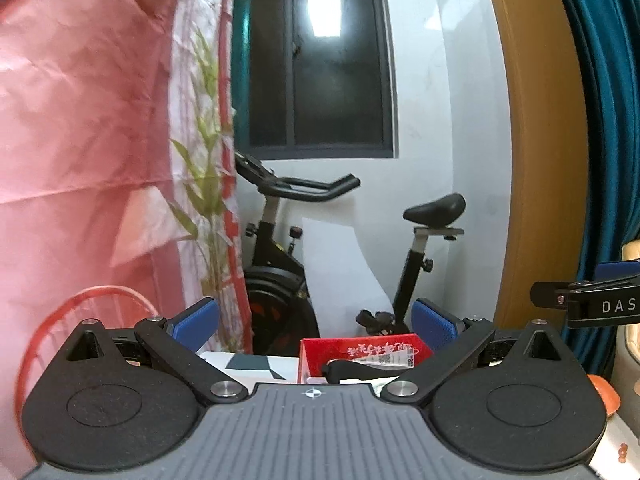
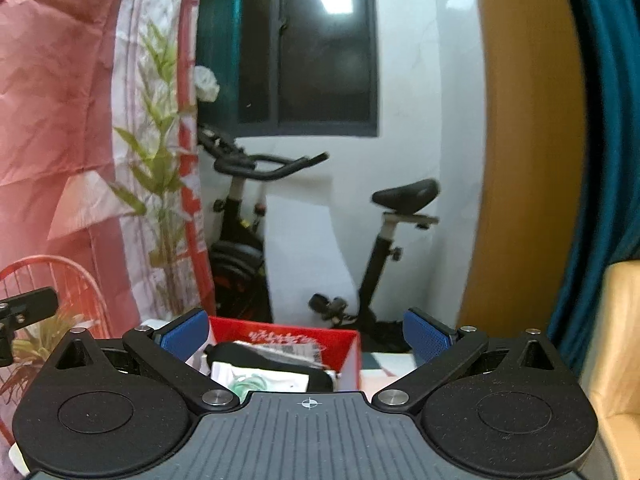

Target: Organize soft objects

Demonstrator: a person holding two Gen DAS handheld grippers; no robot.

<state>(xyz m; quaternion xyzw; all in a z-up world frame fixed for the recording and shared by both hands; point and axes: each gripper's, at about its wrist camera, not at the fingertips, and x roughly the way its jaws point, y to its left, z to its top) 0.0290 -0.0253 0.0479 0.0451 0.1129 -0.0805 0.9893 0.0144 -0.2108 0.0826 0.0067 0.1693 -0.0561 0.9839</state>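
Observation:
Both grippers are raised and face a room corner. My left gripper [image 1: 316, 326] is open, its blue pads [image 1: 196, 324] wide apart with nothing between them. My right gripper [image 2: 306, 334] is open too and holds nothing. Just below and ahead sits a red box [image 2: 340, 344] with a black item and white packets [image 2: 260, 378] inside; in the left wrist view the red box [image 1: 360, 350] shows between the fingers. The right gripper's tip [image 1: 580, 304] pokes in at the right edge of the left wrist view. No soft object is clearly visible.
A pink cloth with a bamboo print [image 1: 100, 140] hangs at left. An exercise bike [image 2: 248, 216] stands against the white wall under a dark window [image 1: 316, 60]. A red wire frame [image 2: 60, 280], a wooden door frame [image 2: 520, 140], a teal curtain [image 1: 600, 120] and a tan seat [image 2: 620, 360] are around.

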